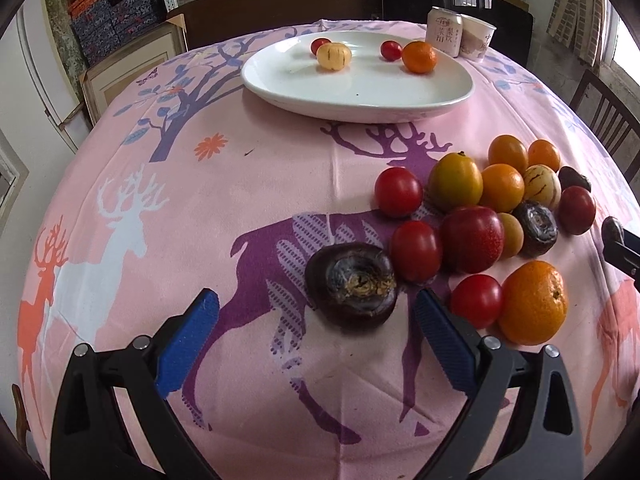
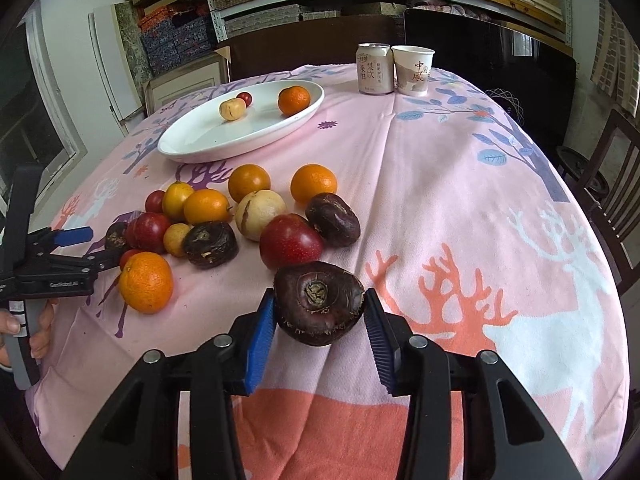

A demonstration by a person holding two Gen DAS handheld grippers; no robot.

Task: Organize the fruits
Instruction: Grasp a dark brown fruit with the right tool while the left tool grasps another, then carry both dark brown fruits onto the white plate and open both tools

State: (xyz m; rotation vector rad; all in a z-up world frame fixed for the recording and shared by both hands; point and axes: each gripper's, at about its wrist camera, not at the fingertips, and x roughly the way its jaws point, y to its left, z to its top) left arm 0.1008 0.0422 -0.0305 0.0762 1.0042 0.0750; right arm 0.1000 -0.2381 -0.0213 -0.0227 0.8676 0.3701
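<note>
A pile of fruit lies on the pink deer-print tablecloth (image 1: 248, 200): red tomatoes, oranges, pale striped melons and dark water chestnuts. My left gripper (image 1: 316, 308) is open just in front of a dark water chestnut (image 1: 352, 286) that lies on the cloth between its blue pads. My right gripper (image 2: 320, 316) is shut on another dark water chestnut (image 2: 318, 304) and holds it above the cloth. A white oval plate (image 1: 360, 84) at the back holds two small tomatoes, a pale melon (image 1: 334, 56) and an orange (image 1: 419, 57). The plate also shows in the right wrist view (image 2: 208, 140).
A drink can (image 2: 375, 68) and a paper cup (image 2: 413, 70) stand at the table's far edge. Dark wooden chairs stand at the right side (image 2: 608, 168) and behind the table. Shelves with boxes fill the back wall.
</note>
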